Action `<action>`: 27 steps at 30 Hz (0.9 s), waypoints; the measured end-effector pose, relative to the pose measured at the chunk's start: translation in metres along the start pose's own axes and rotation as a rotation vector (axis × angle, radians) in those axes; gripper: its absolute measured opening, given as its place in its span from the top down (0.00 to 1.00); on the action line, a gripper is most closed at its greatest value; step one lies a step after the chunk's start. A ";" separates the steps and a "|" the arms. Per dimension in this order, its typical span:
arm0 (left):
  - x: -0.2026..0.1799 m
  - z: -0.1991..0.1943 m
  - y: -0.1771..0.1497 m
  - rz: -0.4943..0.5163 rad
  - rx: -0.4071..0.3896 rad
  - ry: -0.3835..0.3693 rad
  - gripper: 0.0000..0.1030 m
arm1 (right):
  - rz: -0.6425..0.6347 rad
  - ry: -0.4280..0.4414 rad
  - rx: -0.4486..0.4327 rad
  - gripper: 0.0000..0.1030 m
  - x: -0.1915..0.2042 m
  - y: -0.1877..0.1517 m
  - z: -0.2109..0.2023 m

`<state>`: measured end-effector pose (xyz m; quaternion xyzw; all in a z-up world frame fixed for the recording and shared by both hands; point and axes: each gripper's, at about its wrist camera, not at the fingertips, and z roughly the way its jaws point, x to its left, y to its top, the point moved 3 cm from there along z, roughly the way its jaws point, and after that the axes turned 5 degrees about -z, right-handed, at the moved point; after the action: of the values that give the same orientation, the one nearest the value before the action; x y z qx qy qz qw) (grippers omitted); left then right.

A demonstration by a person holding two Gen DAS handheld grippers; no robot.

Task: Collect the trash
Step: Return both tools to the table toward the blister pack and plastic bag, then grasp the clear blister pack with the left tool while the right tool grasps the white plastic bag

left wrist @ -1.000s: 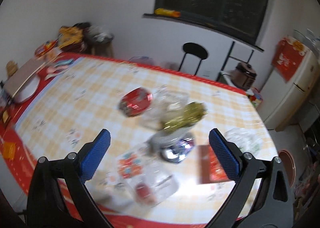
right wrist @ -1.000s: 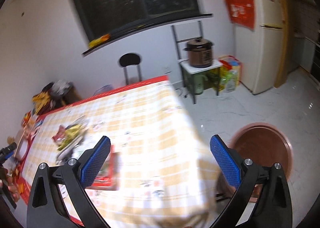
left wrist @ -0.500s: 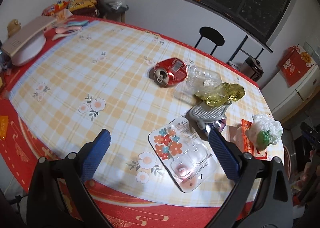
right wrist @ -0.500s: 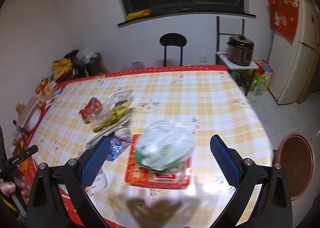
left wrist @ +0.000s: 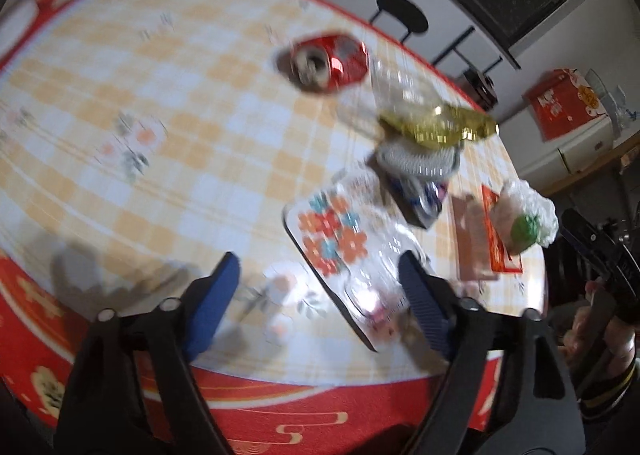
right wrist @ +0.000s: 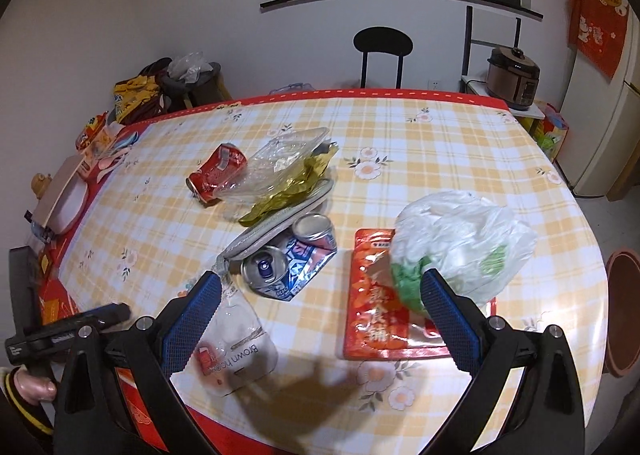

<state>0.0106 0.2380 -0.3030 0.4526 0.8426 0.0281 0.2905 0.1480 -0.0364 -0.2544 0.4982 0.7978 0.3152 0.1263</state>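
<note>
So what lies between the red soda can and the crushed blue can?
In the right wrist view, between the red soda can and crushed blue can: a clear plastic bag, gold wrapper and grey pad.

A home kitchen-dining room: beyond the checked-cloth worktop [right wrist: 440, 143] stand a black chair [right wrist: 383, 45], a rice cooker [right wrist: 513, 77] and a white fridge [right wrist: 608, 127]

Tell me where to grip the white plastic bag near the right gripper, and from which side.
Grip the white plastic bag at its bunched, crumpled top, coming down from above with the right gripper, which is open. The bag sits puffed up on the red packet, so its loose upper folds should pinch more easily than its rounded sides.
</note>
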 end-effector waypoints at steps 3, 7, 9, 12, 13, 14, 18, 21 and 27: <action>-0.003 0.021 -0.007 -0.018 0.063 -0.040 0.45 | 0.001 -0.017 0.016 0.05 0.004 -0.006 0.003; -0.019 0.037 -0.016 0.045 0.088 -0.034 0.67 | 0.021 -0.038 0.034 0.05 -0.001 -0.015 0.005; -0.026 0.043 -0.018 0.061 0.085 -0.025 0.68 | 0.025 -0.046 0.040 0.05 -0.006 -0.018 0.005; -0.032 0.051 -0.015 0.062 0.070 0.010 0.69 | 0.032 -0.049 0.042 0.05 -0.012 -0.021 0.004; -0.033 0.054 -0.014 0.061 0.068 0.022 0.69 | 0.034 -0.048 0.042 0.05 -0.014 -0.021 0.003; -0.035 0.057 -0.014 0.060 0.067 0.043 0.69 | 0.034 -0.045 0.045 0.05 -0.016 -0.022 0.003; -0.045 0.071 -0.016 0.066 0.067 0.118 0.72 | 0.033 -0.041 0.047 0.05 -0.023 -0.022 0.003; -0.050 0.077 -0.018 0.062 0.066 0.150 0.73 | 0.027 -0.042 0.047 0.05 -0.028 -0.022 0.003; -0.052 0.084 -0.020 0.039 0.058 0.175 0.73 | 0.015 -0.057 0.040 0.05 -0.040 -0.021 -0.001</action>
<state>0.0606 0.1673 -0.3543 0.4728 0.8564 0.0489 0.2019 0.1517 -0.0777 -0.2713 0.5153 0.7962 0.2860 0.1367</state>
